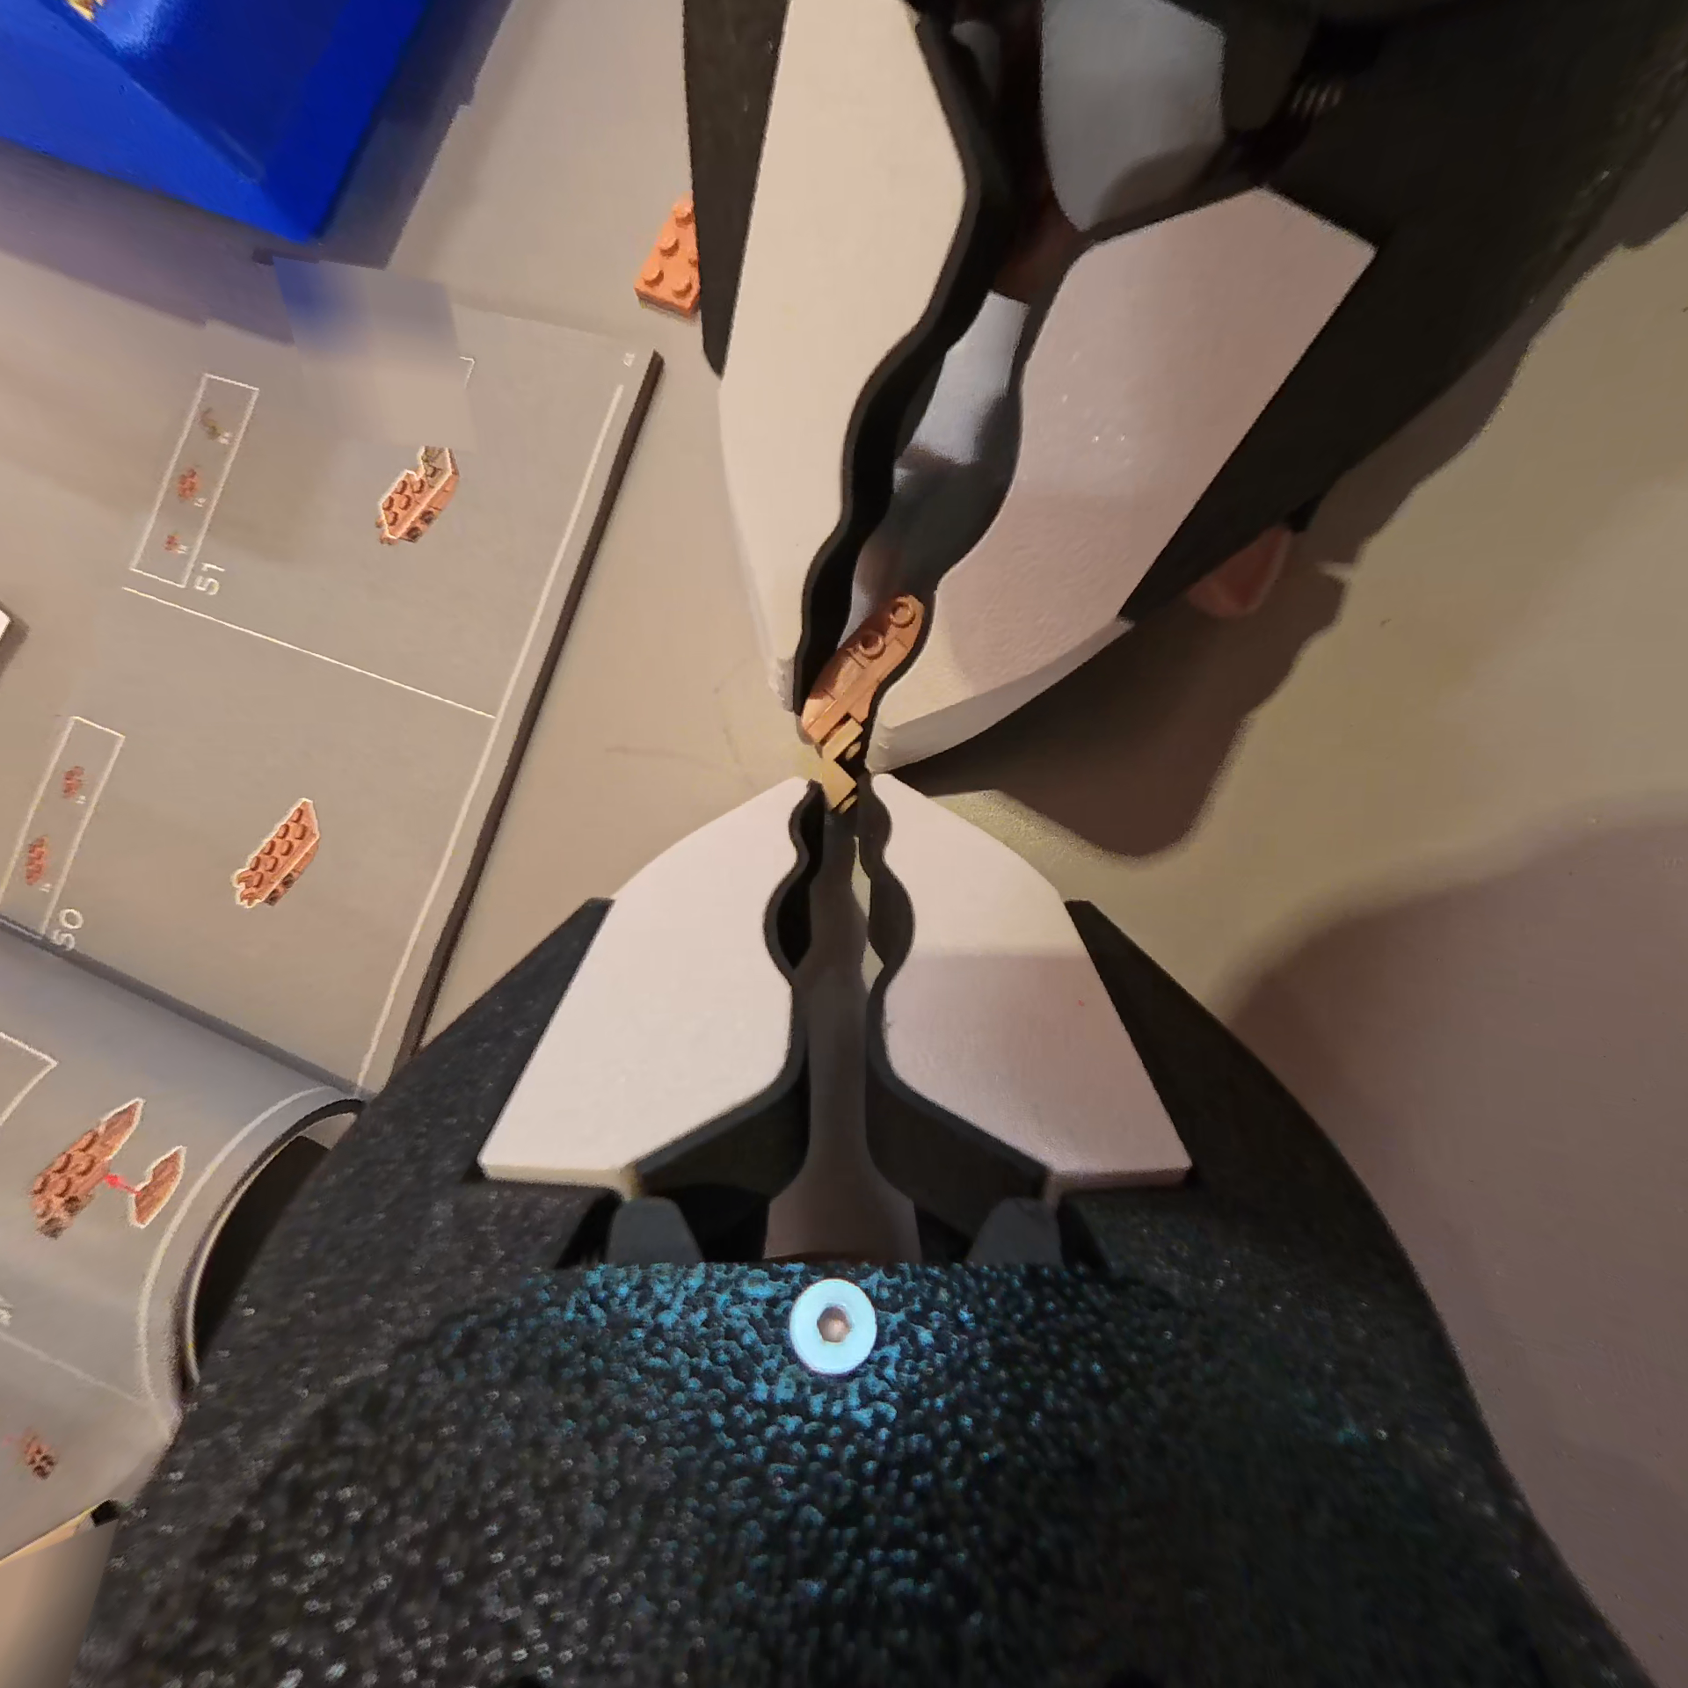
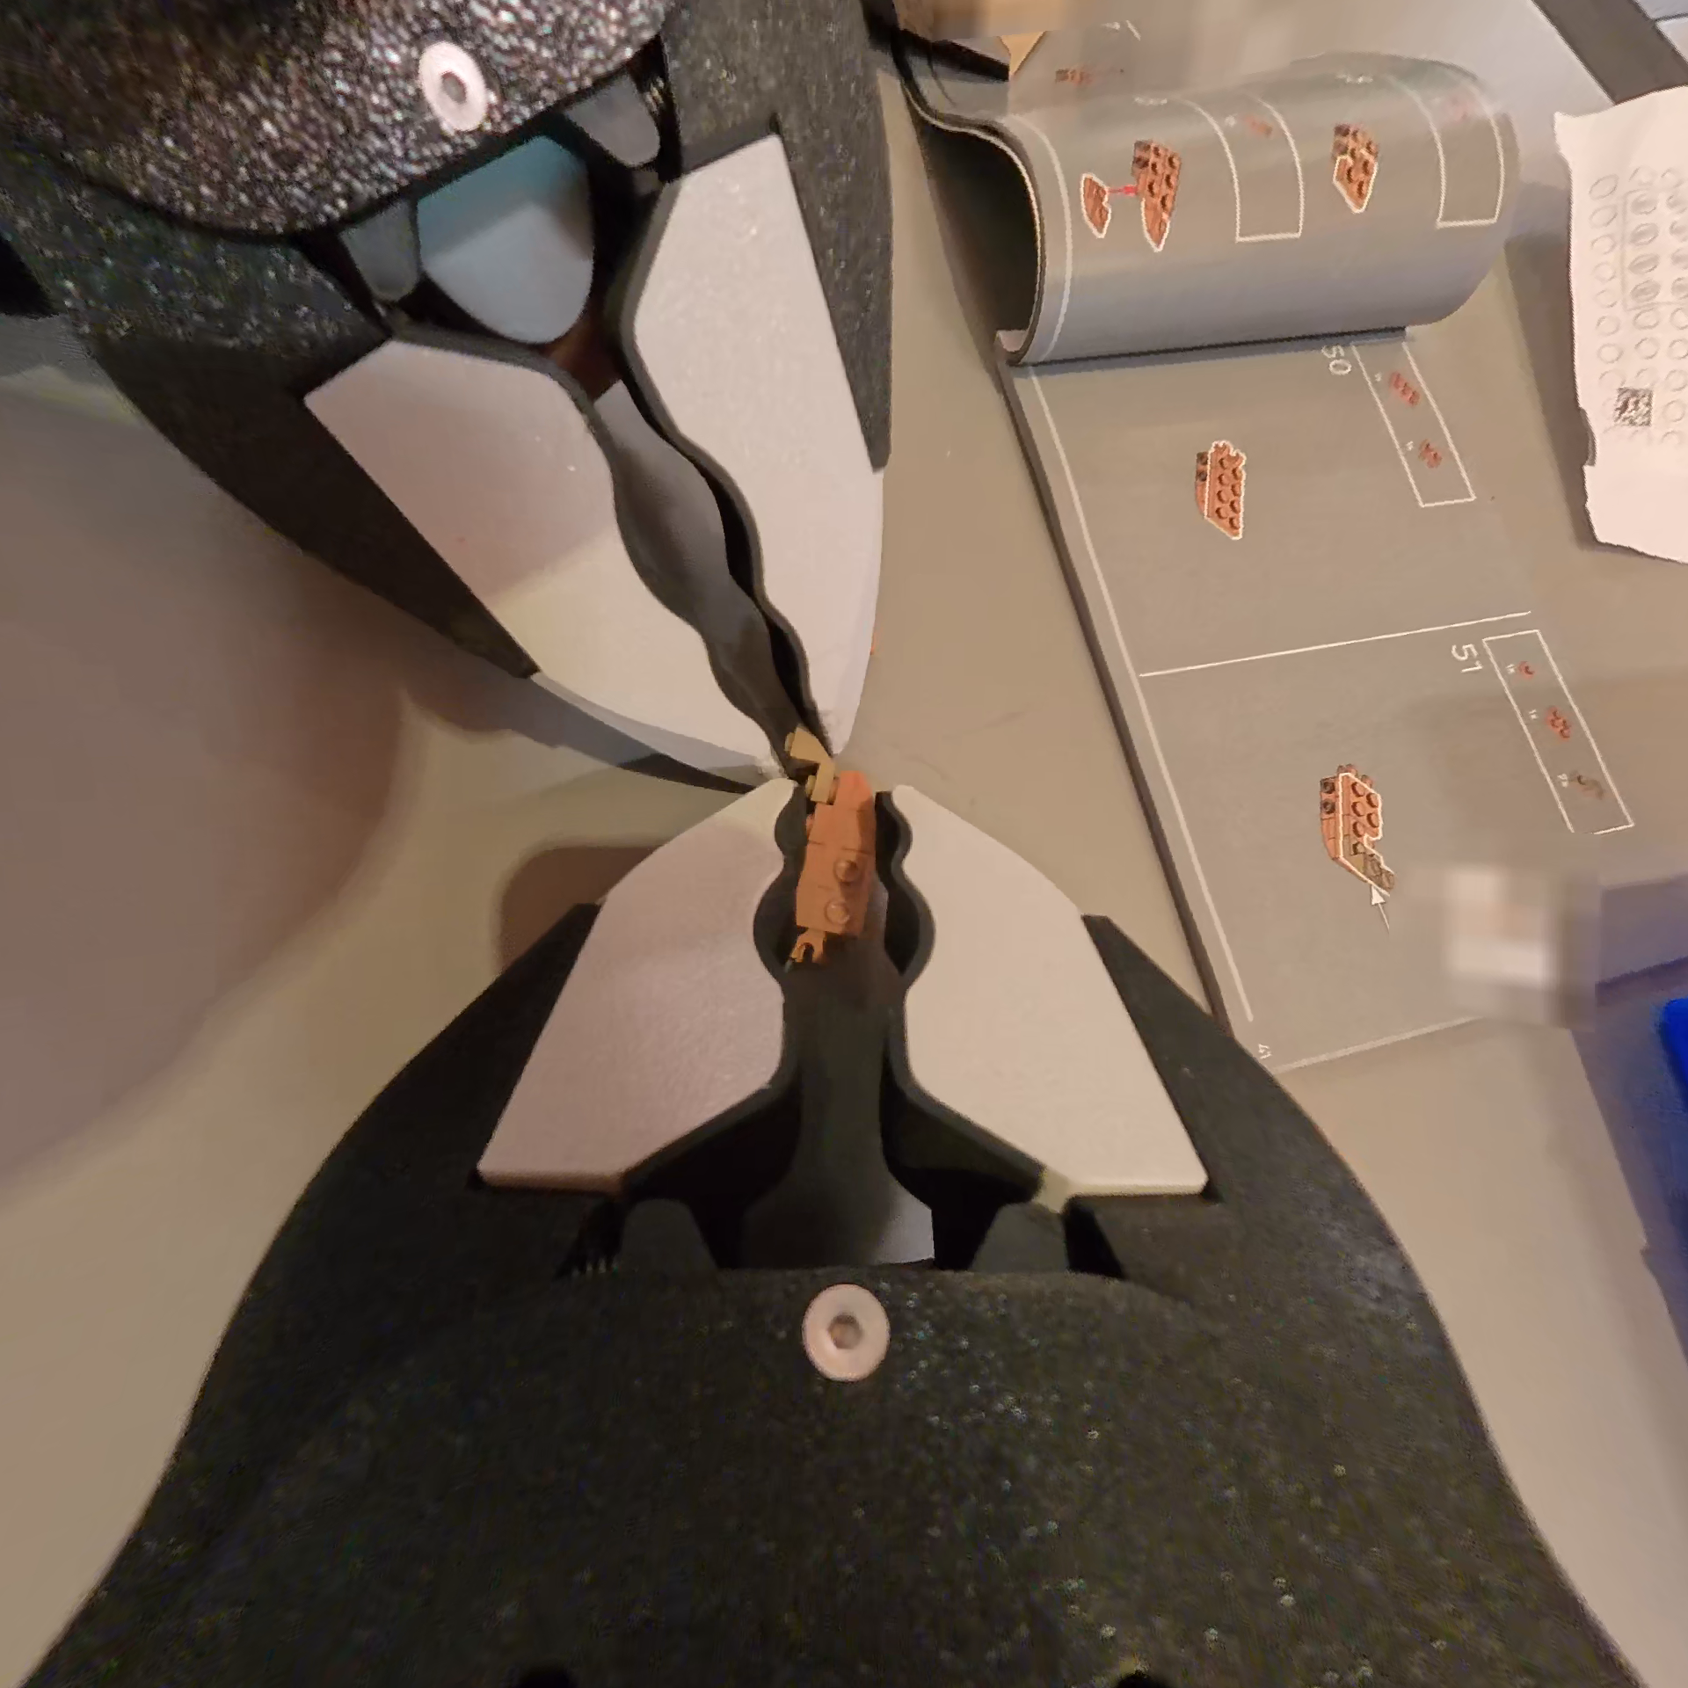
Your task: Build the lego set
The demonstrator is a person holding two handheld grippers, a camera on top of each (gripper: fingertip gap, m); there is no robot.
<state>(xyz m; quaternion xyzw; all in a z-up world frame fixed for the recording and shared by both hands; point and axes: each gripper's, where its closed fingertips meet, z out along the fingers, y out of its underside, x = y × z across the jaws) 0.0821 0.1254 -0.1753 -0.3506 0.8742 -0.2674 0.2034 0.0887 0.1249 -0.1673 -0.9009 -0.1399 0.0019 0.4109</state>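
The left tool (image 1: 838, 793) is almost closed, its two tips pinching a small tan brick piece (image 1: 840, 776) right at their ends. Straight ahead of it, tip to tip, the right tool (image 2: 838, 822) is closed a little wider on a small orange-brown brick assembly (image 2: 836, 872), which lies lengthwise between its fingers with the wavy pads against its sides. The tan piece and the brown assembly touch where the two tools meet, just above the grey table (image 1: 1370, 1005).

To the left tool's left, and to the right tool's right, an open grey instruction booklet (image 1: 320, 731) lies flat on the table with one page curled into a roll. A loose orange plate (image 1: 671, 260) sits on the table ahead of the left tool, partly hidden behind the right tool's finger. Farther ahead and left is a blue box (image 1: 183, 110). Far right of the right tool lies a white printed sheet (image 2: 1626, 320).
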